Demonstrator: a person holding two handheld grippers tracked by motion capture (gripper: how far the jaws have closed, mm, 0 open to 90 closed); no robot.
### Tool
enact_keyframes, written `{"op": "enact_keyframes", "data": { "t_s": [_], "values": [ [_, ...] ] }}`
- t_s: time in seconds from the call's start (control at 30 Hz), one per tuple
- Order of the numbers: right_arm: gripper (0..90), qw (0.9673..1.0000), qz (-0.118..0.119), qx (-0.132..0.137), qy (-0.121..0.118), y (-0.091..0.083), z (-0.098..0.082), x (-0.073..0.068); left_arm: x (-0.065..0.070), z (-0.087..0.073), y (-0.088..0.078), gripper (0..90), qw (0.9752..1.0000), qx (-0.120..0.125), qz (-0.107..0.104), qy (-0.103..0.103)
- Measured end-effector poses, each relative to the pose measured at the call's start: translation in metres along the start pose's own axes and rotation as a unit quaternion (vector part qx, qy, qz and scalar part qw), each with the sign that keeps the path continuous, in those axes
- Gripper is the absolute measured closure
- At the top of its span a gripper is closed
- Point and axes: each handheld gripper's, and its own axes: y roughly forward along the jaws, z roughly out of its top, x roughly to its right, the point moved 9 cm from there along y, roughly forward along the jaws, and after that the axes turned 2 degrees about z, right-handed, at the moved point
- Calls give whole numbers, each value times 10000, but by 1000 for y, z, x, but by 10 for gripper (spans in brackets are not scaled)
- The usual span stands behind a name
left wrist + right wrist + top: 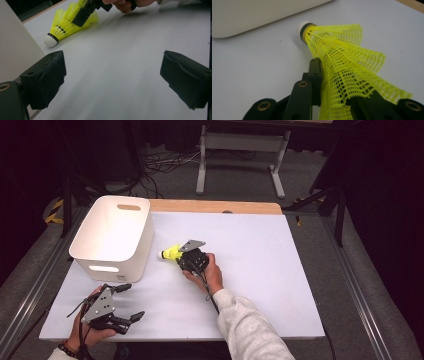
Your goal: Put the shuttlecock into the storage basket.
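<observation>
Pinching the yellow shuttlecock [347, 67] by its net skirt, my right gripper [186, 256] has it low on the table [250, 270], beside the white bin [112, 237]. My left gripper [127, 302] rests spread wide (holding nothing). Next I think: lift, carry over the rim.

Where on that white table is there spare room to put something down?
The table's right half, beyond the right gripper, lies bare, as does the strip between both grippers. It's crowded at left: the white bin, the yellow shuttlecock beside it, and the left gripper.
</observation>
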Motion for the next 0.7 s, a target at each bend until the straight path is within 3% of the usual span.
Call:
{"op": "enact_keyframes", "data": {
  "t_s": [0.23,0.7],
  "values": [
    [796,10000,16,70,26,1,2,-1,-1,0,-1,75,10000,-1,15,19],
    [797,9988,263,411,93,-21,4,-7,-1,-2,0,75,10000,-32,47,-40]
  ]
}}
